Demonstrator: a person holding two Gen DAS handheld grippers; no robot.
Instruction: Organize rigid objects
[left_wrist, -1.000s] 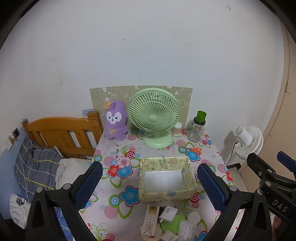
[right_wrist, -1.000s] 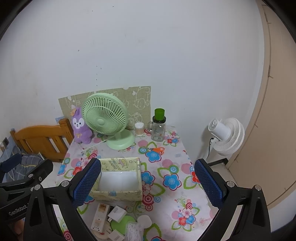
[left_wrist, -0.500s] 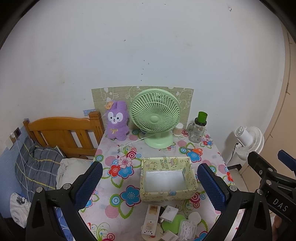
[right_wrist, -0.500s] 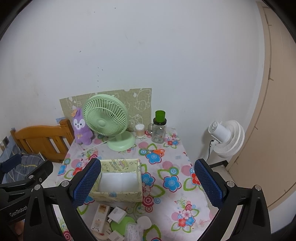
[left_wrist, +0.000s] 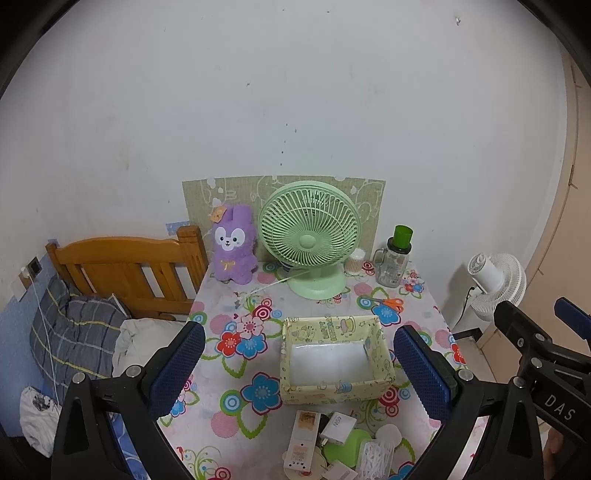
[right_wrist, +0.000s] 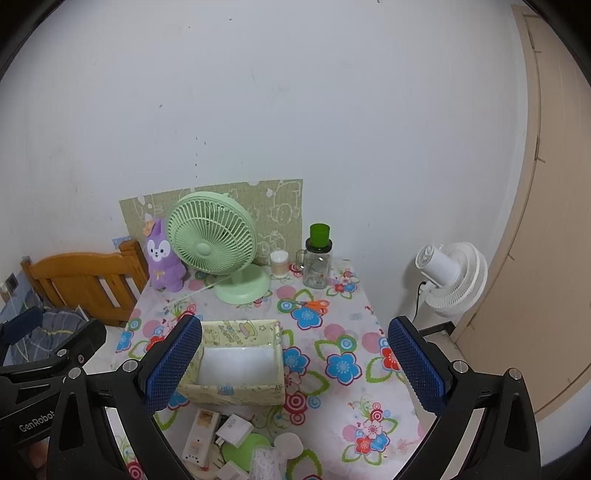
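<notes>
An empty yellow-green patterned box (left_wrist: 334, 356) (right_wrist: 236, 363) sits mid-table on the flowered cloth. In front of it lies a small heap of rigid items: a white power strip (left_wrist: 301, 441) (right_wrist: 201, 437), a white charger (left_wrist: 338, 428) (right_wrist: 234, 428), a green case (left_wrist: 345, 448) (right_wrist: 245, 448), a white round lid (right_wrist: 288, 443) and a clear box (right_wrist: 267, 461). My left gripper (left_wrist: 295, 373) hovers open above the table, empty. Likewise open and empty, my right gripper (right_wrist: 291, 369) hangs to its right.
At the back stand a purple plush rabbit (left_wrist: 232, 245), a green desk fan (left_wrist: 310, 240), a cotton-swab jar (left_wrist: 356, 262) and a green-lidded glass bottle (left_wrist: 395, 262). Orange scissors (left_wrist: 386, 302) lie behind the box. A wooden bed headboard (left_wrist: 122, 266) is left; a white floor fan (right_wrist: 452, 277) is right.
Both views have shifted slightly; the table and its items sit a touch lower and further right in frame. Both grippers stay open and empty.
</notes>
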